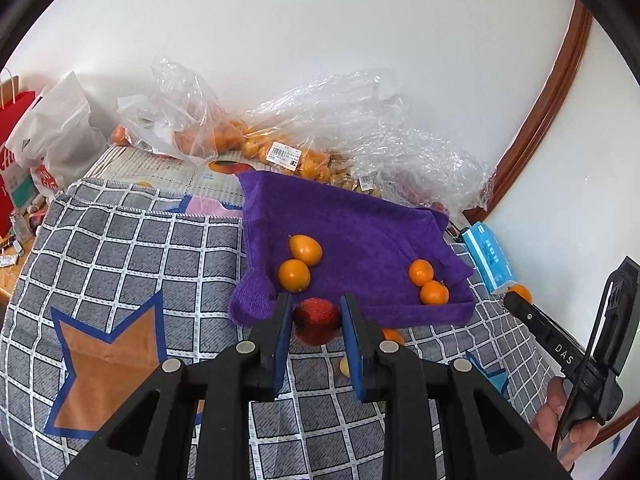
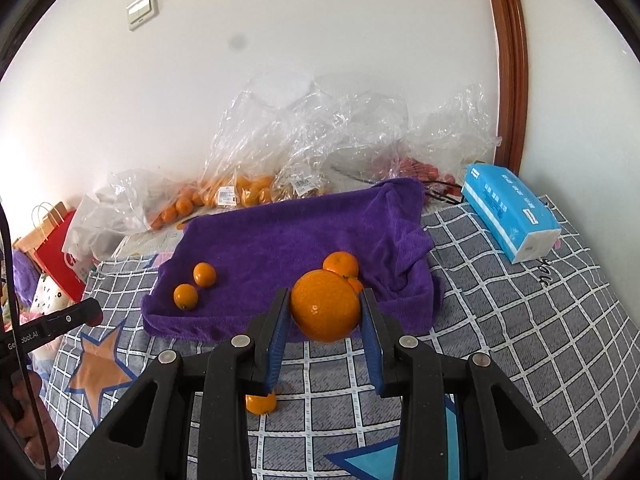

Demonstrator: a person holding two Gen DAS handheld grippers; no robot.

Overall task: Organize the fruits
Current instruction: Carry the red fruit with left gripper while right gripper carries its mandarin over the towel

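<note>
while both grippers carry fruit, the relation that matters is how each load sits against the purple towel (image 2: pixel 304 232) spread on the checked blanket (image 2: pixel 520 320). the right gripper (image 2: pixel 325 312) has its fingers closed on a large orange (image 2: pixel 325 306), held just at the near edge of the towel, directly in front of the pair of small oranges (image 2: pixel 341 264) on the towel's right side; that pair lies straight ahead of the fingers, so the coming move looks like a short push forward and a release. the left gripper (image 1: pixel 316 320) has its fingers clamped on a red fruit (image 1: pixel 317 320), also at the towel's (image 1: pixel 360 220) near edge, roughly midway between the two oval oranges (image 1: pixel 300 264) to its left and the two small round ones (image 1: pixel 428 282) to its right. neither load has a marked long axis; both are nearly round. judging by the groups, the right gripper is the nearer to its matching pile, while the red fruit has no like neighbour on the towel. one small orange (image 2: pixel 261 402) lies loose on the blanket under the right gripper, off the towel. as for writing, the body of the right gripper shows "das" in the left view, and the left gripper's body (image 2: pixel 52 326) reads something like "ge…obot.ai". the blue tissue pack (image 2: pixel 510 210) and the price stickers (image 1: pixel 285 155) on the plastic bags (image 1: pixel 320 128) carry print too small to read.
</note>
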